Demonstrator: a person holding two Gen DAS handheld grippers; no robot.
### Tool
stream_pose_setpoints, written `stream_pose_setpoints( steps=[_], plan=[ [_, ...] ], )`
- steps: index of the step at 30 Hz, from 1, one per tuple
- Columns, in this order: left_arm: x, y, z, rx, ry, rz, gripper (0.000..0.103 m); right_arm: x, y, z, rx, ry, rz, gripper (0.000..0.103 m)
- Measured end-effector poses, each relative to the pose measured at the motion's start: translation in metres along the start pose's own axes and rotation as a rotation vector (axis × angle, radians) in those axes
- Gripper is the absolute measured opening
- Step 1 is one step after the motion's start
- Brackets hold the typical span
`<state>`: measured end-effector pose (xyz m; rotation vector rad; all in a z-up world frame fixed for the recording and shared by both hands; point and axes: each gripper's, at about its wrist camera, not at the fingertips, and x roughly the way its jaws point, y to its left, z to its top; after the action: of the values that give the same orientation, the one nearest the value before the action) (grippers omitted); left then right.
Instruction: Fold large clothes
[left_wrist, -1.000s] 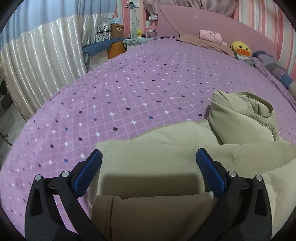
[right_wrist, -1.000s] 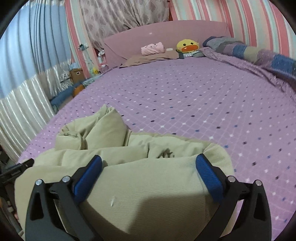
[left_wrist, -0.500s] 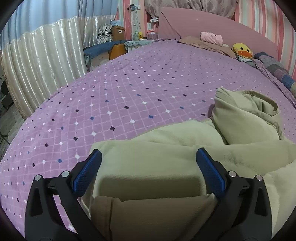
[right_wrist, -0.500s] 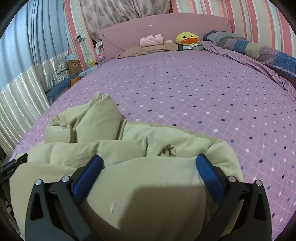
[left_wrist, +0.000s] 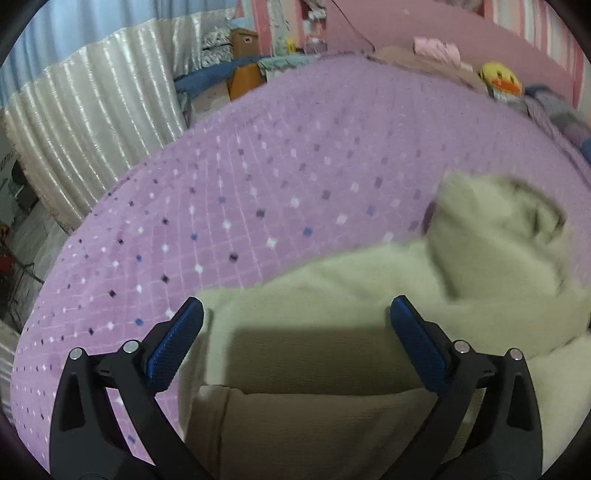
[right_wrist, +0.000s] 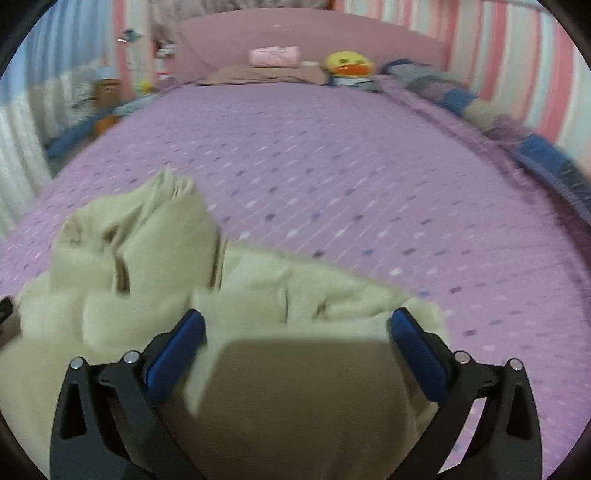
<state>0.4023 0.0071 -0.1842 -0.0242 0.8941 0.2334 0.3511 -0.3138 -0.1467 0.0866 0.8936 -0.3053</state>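
- Since half a second ago both wrist views have gone blurred and tipped: the headboard (right_wrist: 310, 37) sits lower in the right view, and the bedspread (left_wrist: 280, 192) fills more of the left one. Both tongs are in motion.
- The garment itself — a bulky beige hooded top (left_wrist: 369, 295) — has hardly changed shape, its hood (left_wrist: 491, 225) standing up as before. My reading is that the tongs are repositioning, with no fold being carried over.
- The left tongs (left_wrist: 297, 341) are spread wide, released, gripping nothing. The top's near edge lies directly under and between the two blue pads, with a darker lower layer nearest the camera.
- The right tongs (right_wrist: 295, 343) are likewise wide apart and empty, held over the right part of the top (right_wrist: 295, 387); the hood (right_wrist: 144, 229) lies ahead and to the left.
- The top lies crumpled at the near end of the bed, well apart from the pink pillow (right_wrist: 273, 56) and duck plush (right_wrist: 349, 64) at the headboard.
- Folding looks barely begun; an edge must be pinched first.
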Motion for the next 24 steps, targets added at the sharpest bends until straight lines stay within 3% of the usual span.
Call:
stream_pose_setpoints(
  steps=[2, 4, 8, 12, 16, 24],
  plan=[
    [-0.006, -0.013, 0.012, -0.019, 0.013, -0.019, 0.100, -0.008, 0.009, 0.013, 0.038, -0.016, 0.043, 0.101],
    [-0.004, -0.030, 0.023, -0.026, 0.044, -0.027, 0.100, 0.000, 0.021, 0.027, 0.102, 0.043, 0.098, 0.101],
    [0.017, -0.061, 0.030, -0.004, 0.066, 0.046, 0.100, 0.029, 0.036, 0.030, 0.142, 0.122, -0.029, 0.101],
    [0.043, -0.067, 0.017, 0.008, 0.098, 0.095, 0.100, 0.041, 0.048, 0.019, 0.071, 0.085, -0.090, 0.101],
    [0.053, -0.069, 0.009, 0.014, 0.077, 0.110, 0.100, 0.052, 0.050, 0.015, 0.050, 0.077, -0.083, 0.102],
    [0.064, -0.061, 0.000, -0.024, 0.042, 0.054, 0.100, 0.067, 0.048, 0.015, 0.057, 0.056, -0.044, 0.102]
  ],
)
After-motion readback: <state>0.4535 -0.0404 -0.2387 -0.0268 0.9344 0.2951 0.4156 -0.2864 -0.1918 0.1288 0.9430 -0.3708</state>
